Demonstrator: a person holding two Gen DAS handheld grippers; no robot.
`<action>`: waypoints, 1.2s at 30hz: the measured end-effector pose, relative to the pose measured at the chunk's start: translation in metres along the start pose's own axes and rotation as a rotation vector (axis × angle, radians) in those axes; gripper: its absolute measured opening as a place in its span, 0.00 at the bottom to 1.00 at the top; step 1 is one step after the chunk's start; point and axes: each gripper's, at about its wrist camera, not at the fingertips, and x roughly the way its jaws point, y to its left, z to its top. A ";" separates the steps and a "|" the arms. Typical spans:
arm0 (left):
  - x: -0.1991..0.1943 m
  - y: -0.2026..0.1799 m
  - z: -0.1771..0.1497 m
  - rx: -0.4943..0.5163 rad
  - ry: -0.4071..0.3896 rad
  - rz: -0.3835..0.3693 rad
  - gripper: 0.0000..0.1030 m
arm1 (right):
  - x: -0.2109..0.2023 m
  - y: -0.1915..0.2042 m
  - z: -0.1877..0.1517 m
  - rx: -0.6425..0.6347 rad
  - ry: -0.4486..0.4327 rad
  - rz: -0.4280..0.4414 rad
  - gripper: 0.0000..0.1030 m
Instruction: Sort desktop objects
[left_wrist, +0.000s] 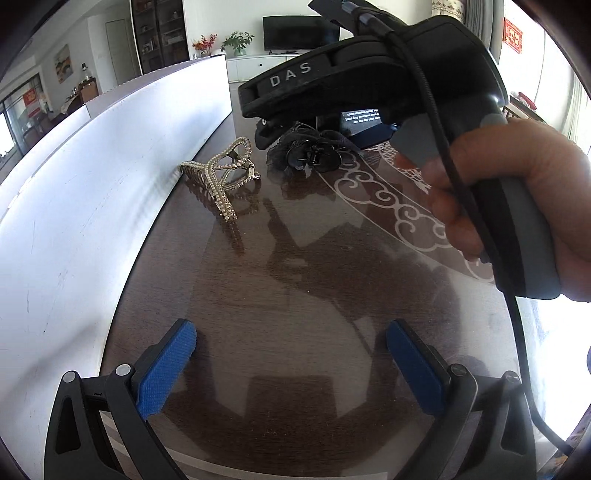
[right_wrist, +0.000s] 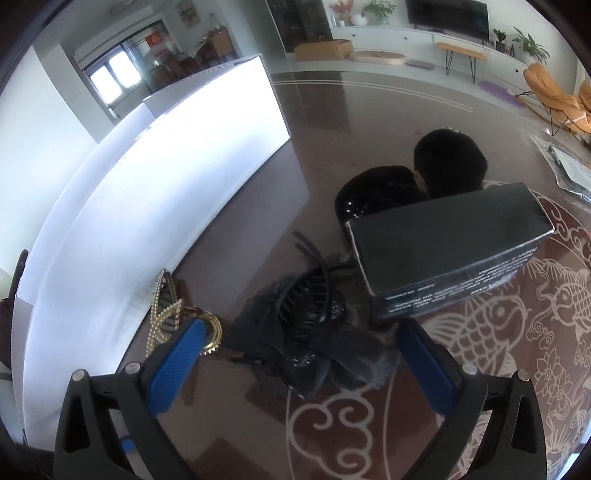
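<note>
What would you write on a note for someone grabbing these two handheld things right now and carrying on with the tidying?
Left tool: open, holding nothing, over bare table.
Right tool: open, holding nothing, poised low over the black hair claw.
Things: the gold beaded hair clip lies beside the white box; the black hair claw sits in a dark pile next to the black carton; other dark items lie behind the carton.
Done: nothing visibly sorted; I cannot see inside the white box.
Left: probably grasp the claw first, then the gold clip and the rest.

Glossy dark wood-grain table (left_wrist: 295, 295), pearl-studded gold metal hair clip (left_wrist: 225, 173), glossy black plastic claw clip (right_wrist: 306, 299).
</note>
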 end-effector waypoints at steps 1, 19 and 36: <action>0.000 0.000 0.000 0.000 0.000 0.000 1.00 | 0.001 0.002 0.002 0.007 -0.003 0.003 1.00; 0.002 0.000 0.001 -0.001 0.000 0.000 1.00 | -0.053 -0.012 -0.070 -0.148 -0.066 -0.165 0.37; 0.072 0.011 0.105 -0.288 0.078 0.183 1.00 | -0.141 -0.069 -0.203 -0.033 -0.191 -0.164 0.39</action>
